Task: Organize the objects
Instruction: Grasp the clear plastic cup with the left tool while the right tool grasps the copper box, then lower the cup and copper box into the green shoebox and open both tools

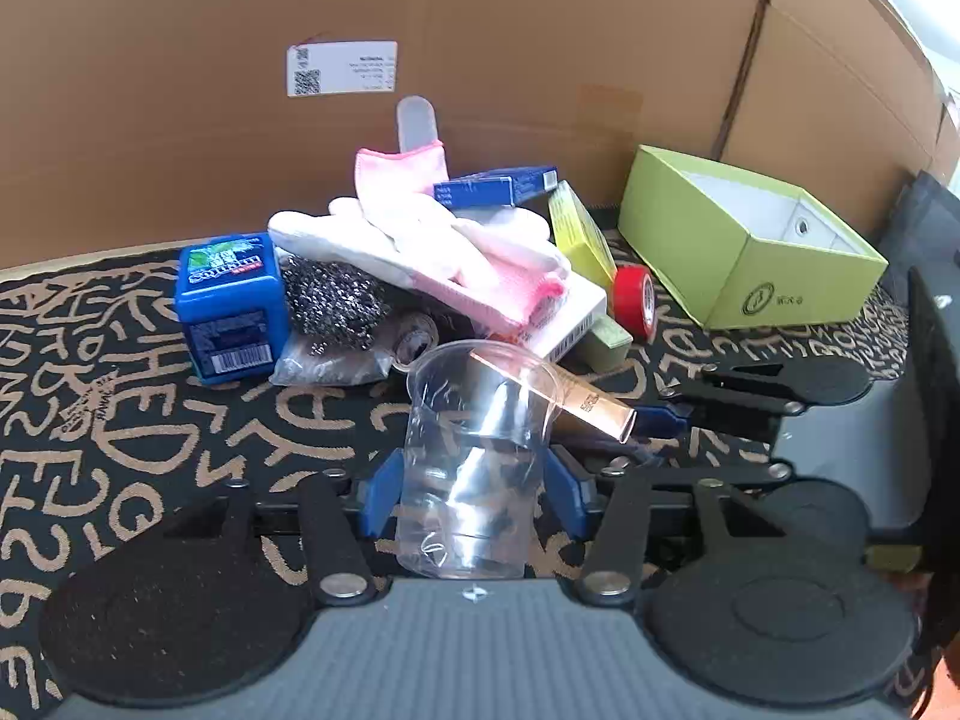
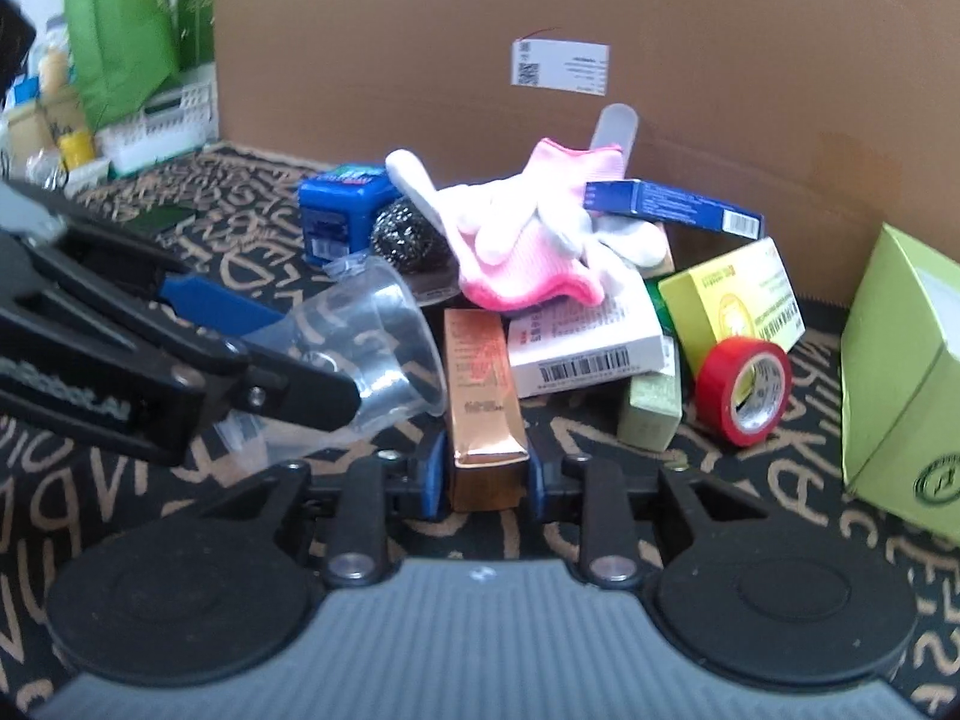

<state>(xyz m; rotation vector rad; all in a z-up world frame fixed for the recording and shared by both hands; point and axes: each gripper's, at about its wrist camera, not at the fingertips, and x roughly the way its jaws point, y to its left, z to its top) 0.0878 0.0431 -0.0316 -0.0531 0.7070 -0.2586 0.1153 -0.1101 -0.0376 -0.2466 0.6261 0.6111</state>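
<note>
My left gripper [image 1: 471, 489] is shut on a clear plastic cup [image 1: 474, 456], held upright above the patterned mat; in the right wrist view that cup [image 2: 384, 354] shows tilted at the left gripper's tip. My right gripper [image 2: 485, 471] is shut on the near end of a long copper-coloured box [image 2: 483, 396], whose far end reaches the pile. In the left wrist view the copper box [image 1: 591, 405] lies just behind the cup, with the right gripper's blue pads at its right end. The pile holds pink and white gloves [image 2: 528, 240], a steel scourer [image 2: 402, 237] and several boxes.
An open lime-green box [image 1: 750, 240] stands at the right, with a red tape roll [image 2: 744, 393] beside it. A blue tub [image 1: 231, 306] sits left of the pile. A big cardboard wall [image 1: 480, 30] closes the back. Crates and bottles [image 2: 72, 108] stand far left.
</note>
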